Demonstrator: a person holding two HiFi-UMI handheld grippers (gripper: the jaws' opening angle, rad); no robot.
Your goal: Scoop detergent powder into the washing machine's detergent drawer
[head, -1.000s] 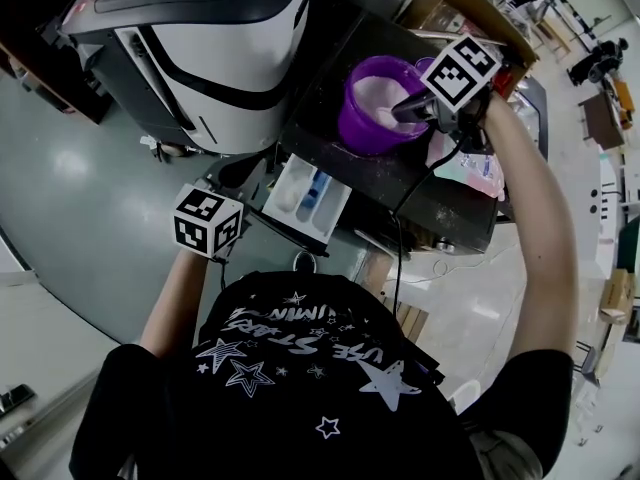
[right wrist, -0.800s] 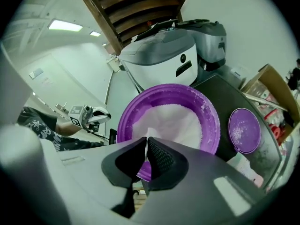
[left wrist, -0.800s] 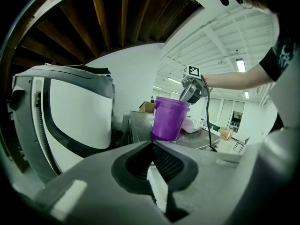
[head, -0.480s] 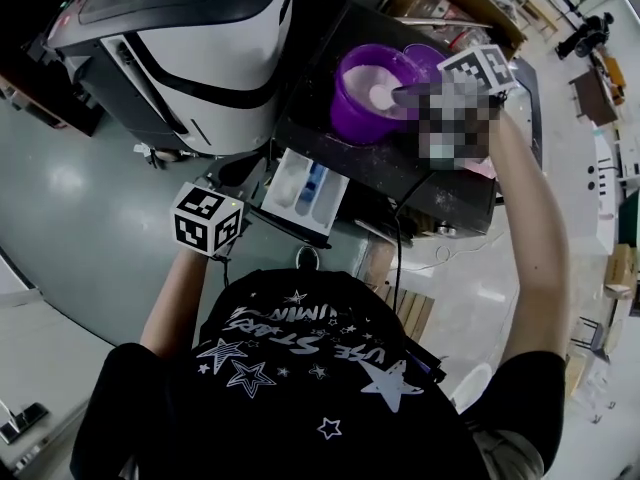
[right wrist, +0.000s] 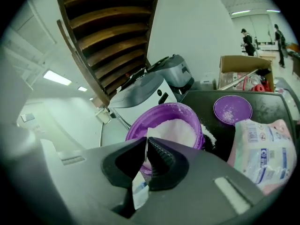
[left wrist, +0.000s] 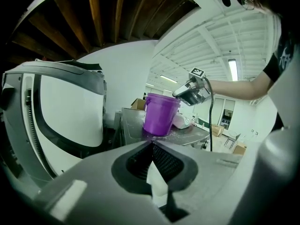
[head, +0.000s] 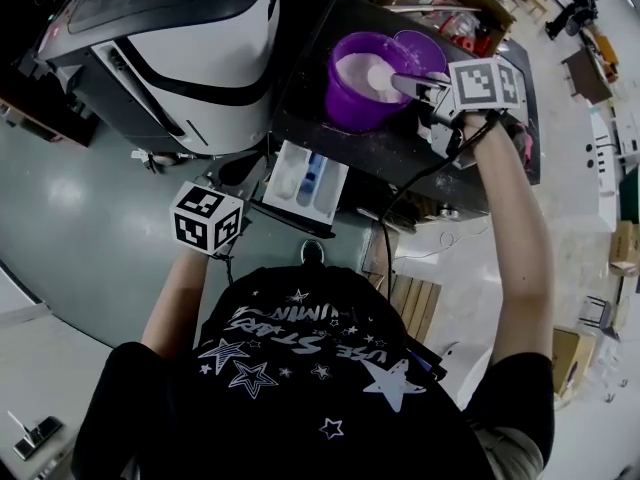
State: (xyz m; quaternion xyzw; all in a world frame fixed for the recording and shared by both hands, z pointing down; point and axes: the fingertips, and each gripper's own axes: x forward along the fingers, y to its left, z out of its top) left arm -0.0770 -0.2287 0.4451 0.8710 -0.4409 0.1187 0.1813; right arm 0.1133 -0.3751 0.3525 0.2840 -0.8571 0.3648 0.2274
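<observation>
A purple bucket of white detergent powder stands on the black table. My right gripper hangs over the bucket's right rim. Its jaws are shut on a thin white scoop handle, and the scoop's bowl is hidden. The white detergent drawer is pulled out below the table's edge, beside the washing machine. My left gripper is held low by the drawer with its jaws shut, looking up at the bucket. Its marker cube shows in the head view.
The purple lid, dusted with powder, lies behind the bucket. A detergent bag lies to its right and an open cardboard box stands behind. Powder is spilled on the table. People stand far off.
My right gripper has drawn back a little from over the powder toward the bucket's right rim. The left gripper has stayed where it was.
</observation>
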